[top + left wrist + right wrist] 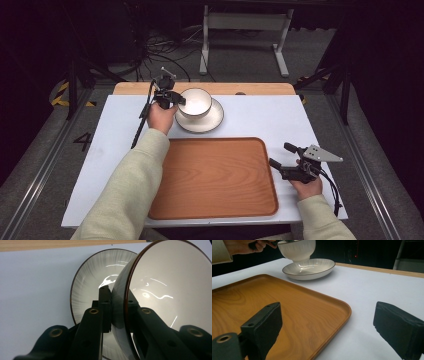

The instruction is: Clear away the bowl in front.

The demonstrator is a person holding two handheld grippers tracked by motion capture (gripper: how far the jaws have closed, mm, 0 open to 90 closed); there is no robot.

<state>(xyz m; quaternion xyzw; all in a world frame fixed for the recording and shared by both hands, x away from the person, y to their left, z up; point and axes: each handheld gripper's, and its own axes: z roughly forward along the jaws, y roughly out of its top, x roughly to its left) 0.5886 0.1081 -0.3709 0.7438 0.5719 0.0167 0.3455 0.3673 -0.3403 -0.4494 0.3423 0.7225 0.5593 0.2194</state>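
Bowl [196,101] lifting looks like the step in hand: the left gripper [176,99] is pinching the bowl's near rim, one jaw inside the wall and one outside, as the left gripper view is showing with the jaws drawn close on the rim. In the right gripper view the bowl is hanging just clear of the plate [310,270], tilted a little toward the gripped side, with its foot above the plate's middle. The plate is sitting on the white table [260,117], just beyond the far edge of the tray [215,177], which is lying bare. The right gripper [280,155] is resting at the tray's right edge, its jaws standing wide apart and holding nothing. Judging by the layout, the bowl is probably heading for the tray; the next move is calling for a firm, level carry toward the person, since a rim pinch is letting the bowl swing or slip.
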